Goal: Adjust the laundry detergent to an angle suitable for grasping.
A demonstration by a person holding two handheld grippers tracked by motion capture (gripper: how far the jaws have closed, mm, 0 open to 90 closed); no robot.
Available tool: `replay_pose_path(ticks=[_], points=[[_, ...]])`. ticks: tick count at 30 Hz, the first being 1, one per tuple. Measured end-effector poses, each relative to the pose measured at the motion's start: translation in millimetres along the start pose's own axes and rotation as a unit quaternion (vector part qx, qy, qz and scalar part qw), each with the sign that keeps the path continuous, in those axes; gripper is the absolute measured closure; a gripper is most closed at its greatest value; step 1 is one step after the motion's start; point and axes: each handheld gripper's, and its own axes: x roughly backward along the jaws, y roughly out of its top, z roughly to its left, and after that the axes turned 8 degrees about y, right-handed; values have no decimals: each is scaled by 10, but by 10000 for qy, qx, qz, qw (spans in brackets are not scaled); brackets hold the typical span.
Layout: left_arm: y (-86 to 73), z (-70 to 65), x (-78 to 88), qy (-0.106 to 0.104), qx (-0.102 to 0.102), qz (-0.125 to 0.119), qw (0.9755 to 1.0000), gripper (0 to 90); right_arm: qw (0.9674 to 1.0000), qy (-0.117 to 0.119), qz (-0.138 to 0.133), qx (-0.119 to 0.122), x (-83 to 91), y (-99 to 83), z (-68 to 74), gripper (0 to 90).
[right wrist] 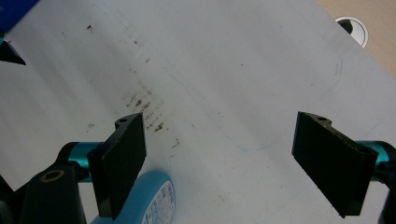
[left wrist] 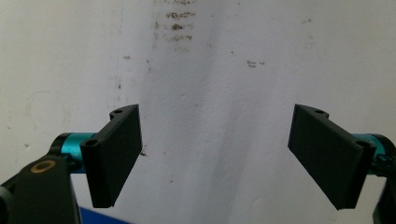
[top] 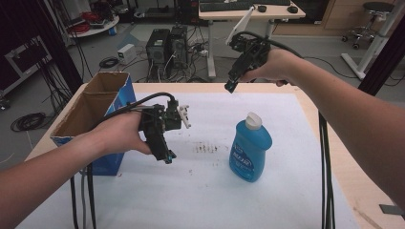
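We judged the work to be at its very start, with nothing yet picked up. The blue bottle (top: 250,151) stood upright on the white table cover (top: 200,200), its white cap on, right of the table's middle and apart from both tools. Our left gripper (top: 168,156) hung over the cover near a patch of brown smudges (top: 207,148), its jaws spread wide with nothing but bare cover between them, as the left gripper view made plain. Our right gripper (top: 229,88) was raised above the far edge of the table, pointing down, jaws likewise wide apart and empty; in the right gripper view the bottle (right wrist: 152,200) showed low in the picture, beneath and beside one jaw rather than between the two. The open cardboard box (top: 90,107) sat at the left edge of the table, and from the high view it seemed to hold nothing, though its floor was partly hidden from us. What was left, as we read it, was all of it: bring a gripper down around the bottle, close on it, lift it, and carry it off, probably toward the box.
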Motion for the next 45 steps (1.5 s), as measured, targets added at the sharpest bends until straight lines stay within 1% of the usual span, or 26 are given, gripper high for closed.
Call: replay_pose_path(ticks=[2, 3, 6, 11, 15, 16, 21, 23, 24, 26, 27, 28, 29, 32, 33, 35, 37, 41, 45], points=[[-2, -6, 4, 14, 19, 3, 10000, 177, 10000, -6, 6, -26, 7, -4, 3, 172], [-1, -5, 8, 29, -7, -5, 10000, 177, 10000, -1, 4, -22, 9, -4, 5, 172], [-3, -5, 19, 44, -3, -15, 10000, 177, 10000, -13, -5, -2, 12, -4, 21, 172], [-11, -7, 17, 46, 32, -6, 10000, 177, 10000, -45, 5, 17, 18, -8, 50, 172], [-1, -12, 27, 58, 21, 2, 10000, 177, 10000, -28, -26, 42, 33, -10, 59, 172], [6, -24, 34, 41, -3, -41, 10000, 177, 10000, -14, -42, 19, 39, -8, 65, 172], [6, -36, 36, 57, -35, -20, 10000, 177, 10000, -66, -38, 7, 48, -25, 69, 172], [5, -42, 46, 74, -27, -56, 10000, 177, 10000, -61, -70, 3, 59, -25, 75, 172], [2, -44, 67, 80, -54, -88, 9999, 177, 9999, -75, -111, -12, 79, -24, 84, 172], [-4, -48, 73, 95, -28, -96, 9999, 177, 9999, -67, -126, 11, 81, -26, 83, 172], [-11, -48, 78, 88, -19, -84, 9999, 177, 9999, -72, -104, -28, 80, -26, 92, 172], [-20, -47, 82, 113, -33, -57, 9999, 177, 9999, -91, -60, 6, 71, -34, 95, 172], [-25, -53, 84, 111, -4, -57, 9999, 177, 9999, -100, -46, 3, 71, -36, 100, 172], [-29, -68, 91, 142, 8, -45, 9999, 177, 9999, -100, -92, 36, 85, -38, 115, 172], [-24, -76, 95, 136, -30, -51, 9999, 177, 9999, -95, -112, 51, 91, -38, 117, 172], [-16, -85, 97, 130, -7, -63, 9999, 177, 9999, -87, -102, 21, 100, -41, 124, 172], [-8, -74, 91, 120, -76, -67, 9999, 177, 9999, -98, -107, 33, 98, -44, 108, 172], [-14, -65, 81, 98, -6, -61, 9999, 177, 9999, -103, -107, 16, 89, -51, 92, 172], [-26, -60, 92, 117, -21, -85, 9999, 177, 9999, -98, -126, 17, 87, -43, 86, 172]])
